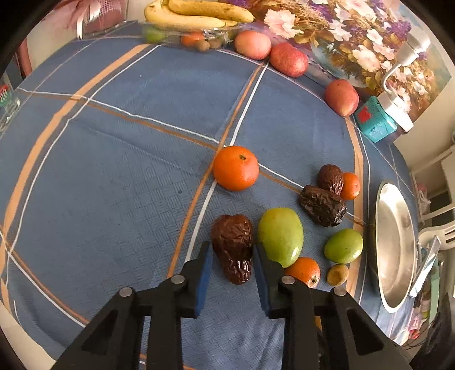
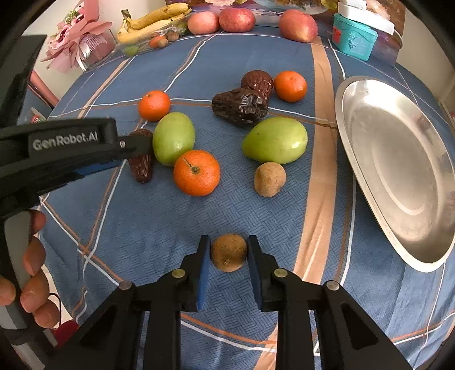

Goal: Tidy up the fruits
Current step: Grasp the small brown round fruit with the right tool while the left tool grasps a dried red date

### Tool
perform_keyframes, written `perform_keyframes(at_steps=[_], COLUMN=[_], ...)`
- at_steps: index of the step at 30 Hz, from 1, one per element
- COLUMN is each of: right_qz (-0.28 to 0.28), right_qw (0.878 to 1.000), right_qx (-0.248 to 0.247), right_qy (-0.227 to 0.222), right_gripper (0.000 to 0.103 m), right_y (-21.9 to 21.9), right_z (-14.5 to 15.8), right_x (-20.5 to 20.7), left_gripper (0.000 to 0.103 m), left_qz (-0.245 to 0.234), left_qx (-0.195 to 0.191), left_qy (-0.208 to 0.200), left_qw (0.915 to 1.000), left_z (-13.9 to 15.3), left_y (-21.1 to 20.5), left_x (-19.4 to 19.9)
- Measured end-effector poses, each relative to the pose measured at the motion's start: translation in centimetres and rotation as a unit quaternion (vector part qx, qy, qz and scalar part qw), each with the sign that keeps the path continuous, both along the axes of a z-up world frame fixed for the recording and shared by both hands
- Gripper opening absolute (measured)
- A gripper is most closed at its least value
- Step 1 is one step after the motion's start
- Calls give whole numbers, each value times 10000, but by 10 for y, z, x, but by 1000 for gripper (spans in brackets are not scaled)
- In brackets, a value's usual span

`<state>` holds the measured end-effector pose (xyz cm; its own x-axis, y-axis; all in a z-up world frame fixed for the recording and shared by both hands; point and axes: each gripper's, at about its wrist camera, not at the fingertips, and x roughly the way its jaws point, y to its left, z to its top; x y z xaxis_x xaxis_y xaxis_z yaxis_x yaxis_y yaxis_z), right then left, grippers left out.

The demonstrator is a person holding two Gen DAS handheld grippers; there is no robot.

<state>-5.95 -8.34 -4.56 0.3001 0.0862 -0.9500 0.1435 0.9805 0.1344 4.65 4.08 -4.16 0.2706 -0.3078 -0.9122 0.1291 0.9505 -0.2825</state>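
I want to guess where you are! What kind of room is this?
Probably a home dining room or kitchen. A table with a blue checked tablecloth holds loose fruit, a bunch of bananas and a metal plate, and a pink flower bouquet stands at the back.

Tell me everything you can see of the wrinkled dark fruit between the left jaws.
The wrinkled dark fruit is deep brown with a glossy, creased skin, like a large dried date. It lies flat on the blue checked tablecloth, narrow end toward the camera. The left gripper straddles it, blue pads on either side with small gaps showing, so not yet clamped. A green fruit lies close on its right; whether they touch is unclear.
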Motion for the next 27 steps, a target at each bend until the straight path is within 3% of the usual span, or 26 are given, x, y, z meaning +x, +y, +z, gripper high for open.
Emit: perform_keyframes(at_steps=[19, 27], right_qz=[-887, -1303], right_qw=[9928, 9879], right_qx=[-156, -117], right_qy=[-785, -836], right_gripper=[26, 26], right_y=[-46, -65], right_z=[65, 74], right_x=[-5, 29], left_gripper=[30, 30], left_qz=[638, 312], left_qx=[-220, -99], left_qy=[-411, -398], left_qw=[9969, 9987], left_z=[39, 55], left_y=[27, 2], left_x=[-8, 5])
